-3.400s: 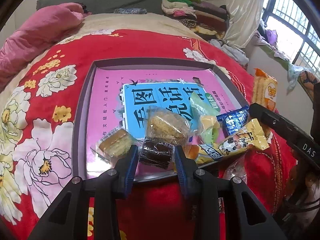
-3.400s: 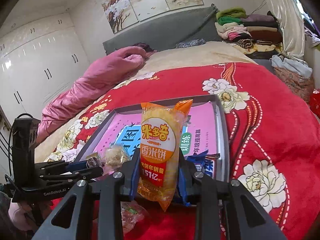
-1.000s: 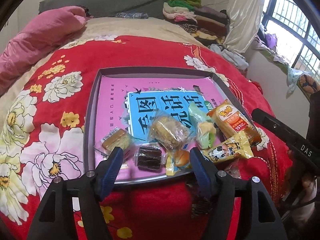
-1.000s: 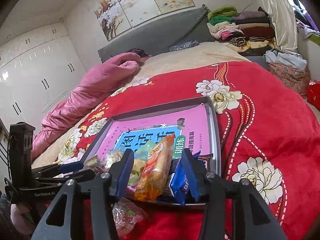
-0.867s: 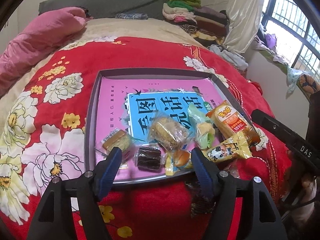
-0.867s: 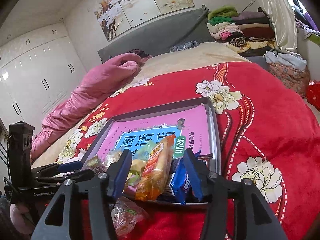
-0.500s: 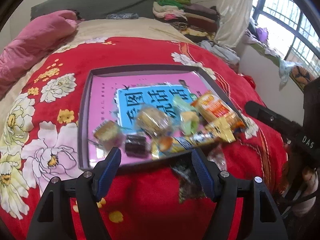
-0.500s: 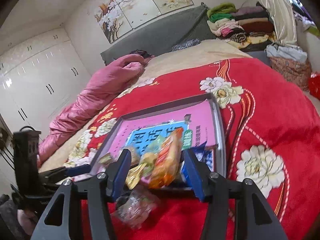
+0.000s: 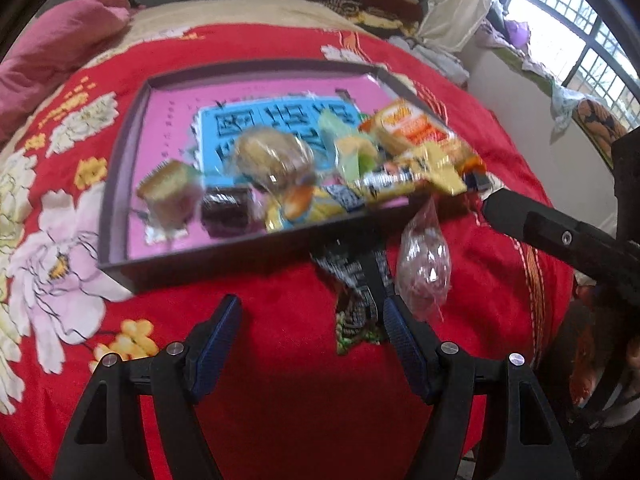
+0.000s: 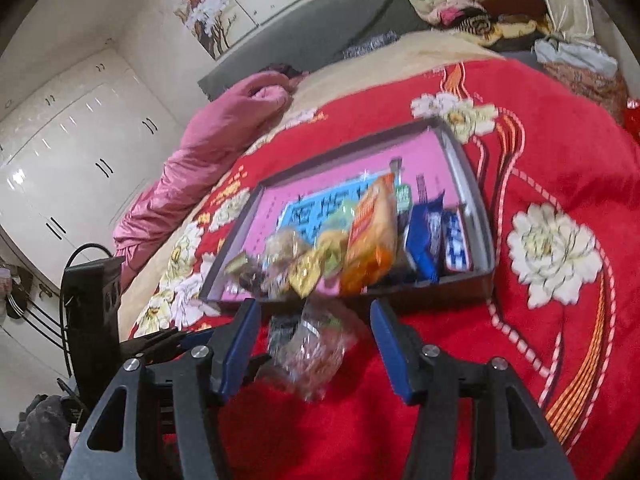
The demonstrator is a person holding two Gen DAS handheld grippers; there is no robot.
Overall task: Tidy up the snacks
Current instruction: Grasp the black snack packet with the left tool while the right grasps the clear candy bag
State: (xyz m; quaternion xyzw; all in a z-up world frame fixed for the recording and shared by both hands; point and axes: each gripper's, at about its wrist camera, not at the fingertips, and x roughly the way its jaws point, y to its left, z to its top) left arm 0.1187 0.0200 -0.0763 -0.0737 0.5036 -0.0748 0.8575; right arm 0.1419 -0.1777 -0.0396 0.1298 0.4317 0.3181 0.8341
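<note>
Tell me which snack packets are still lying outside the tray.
The clear plastic packet of reddish sweets and the black-and-white patterned packet beside it: both lie on the red blanket, below the dark tray's near wall.

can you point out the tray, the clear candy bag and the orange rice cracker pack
tray (image 9: 208, 262), left wrist view, on its near front wall
clear candy bag (image 9: 425, 264), left wrist view, on the middle of the bag, outside the tray
orange rice cracker pack (image 10: 372, 236), right wrist view, on its printed front

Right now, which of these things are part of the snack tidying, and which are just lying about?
Part of the job:
tray
orange rice-cracker pack
clear candy bag
black patterned packet

Just lying about:
pink quilt
folded clothes pile
</note>
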